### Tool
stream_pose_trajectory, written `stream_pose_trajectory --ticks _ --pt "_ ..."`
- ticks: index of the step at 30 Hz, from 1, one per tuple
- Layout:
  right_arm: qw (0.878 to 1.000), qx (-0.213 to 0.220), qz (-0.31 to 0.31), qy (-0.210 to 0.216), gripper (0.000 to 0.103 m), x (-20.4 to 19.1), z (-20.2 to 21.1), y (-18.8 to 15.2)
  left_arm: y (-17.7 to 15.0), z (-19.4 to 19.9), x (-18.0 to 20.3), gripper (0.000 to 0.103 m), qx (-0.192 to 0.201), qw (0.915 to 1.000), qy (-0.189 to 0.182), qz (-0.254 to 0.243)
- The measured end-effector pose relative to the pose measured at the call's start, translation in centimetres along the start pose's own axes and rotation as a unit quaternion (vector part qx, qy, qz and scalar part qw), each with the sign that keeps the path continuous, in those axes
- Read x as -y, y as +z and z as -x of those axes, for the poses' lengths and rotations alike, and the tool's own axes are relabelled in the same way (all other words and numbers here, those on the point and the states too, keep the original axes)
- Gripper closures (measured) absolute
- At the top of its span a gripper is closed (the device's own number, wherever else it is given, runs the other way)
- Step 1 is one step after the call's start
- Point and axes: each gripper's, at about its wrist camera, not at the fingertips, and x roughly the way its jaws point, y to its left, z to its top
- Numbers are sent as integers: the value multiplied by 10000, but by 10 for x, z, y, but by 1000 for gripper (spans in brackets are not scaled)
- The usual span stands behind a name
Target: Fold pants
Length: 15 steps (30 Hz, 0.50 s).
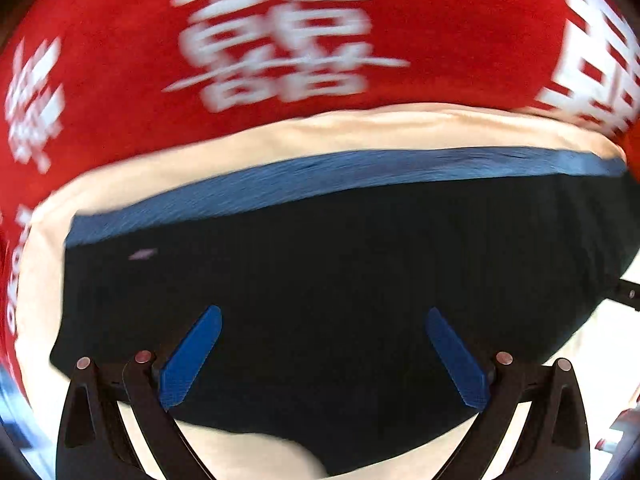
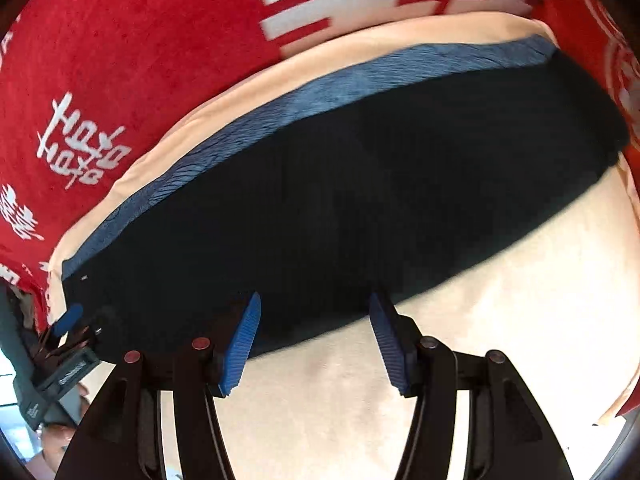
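Dark navy pants [image 1: 340,264] with a lighter blue band [image 1: 360,168] along the far edge lie flat on a cream cloth [image 1: 280,132]. They also show in the right wrist view [image 2: 360,184]. My left gripper [image 1: 322,314] is open and empty, its blue fingers [image 1: 192,356] spread just above the pants' near part. My right gripper [image 2: 314,304] is open and empty at the pants' near edge, one finger [image 2: 242,340] over the dark fabric, the other over the cream cloth. The left gripper's blue tip [image 2: 68,318] shows at the pants' left end in the right wrist view.
A red cloth with white characters [image 1: 280,32] lies beyond and around the cream cloth, and it also shows in the right wrist view [image 2: 120,60]. A wide stretch of cream cloth [image 2: 500,340] lies to the right of the pants.
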Motion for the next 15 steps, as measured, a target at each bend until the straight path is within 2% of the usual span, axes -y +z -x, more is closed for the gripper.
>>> stream_pose_trajectory --ticks 4,7,12,15 --pt "9997 28 -220 115 42 33 10 -1 10 -1 39 0 -88 9997 -216 -57" --pt "9984 27 -536 173 42 60 13 -2 13 -3 67 0 -148 9994 -174 -252" --pt "9962 120 -831 230 42 92 20 0 20 -10 86 0 -164 9990 -110 -400" --pt "9953 345 -834 365 45 94 26 12 26 -16 97 0 -221 9989 -77 -395"
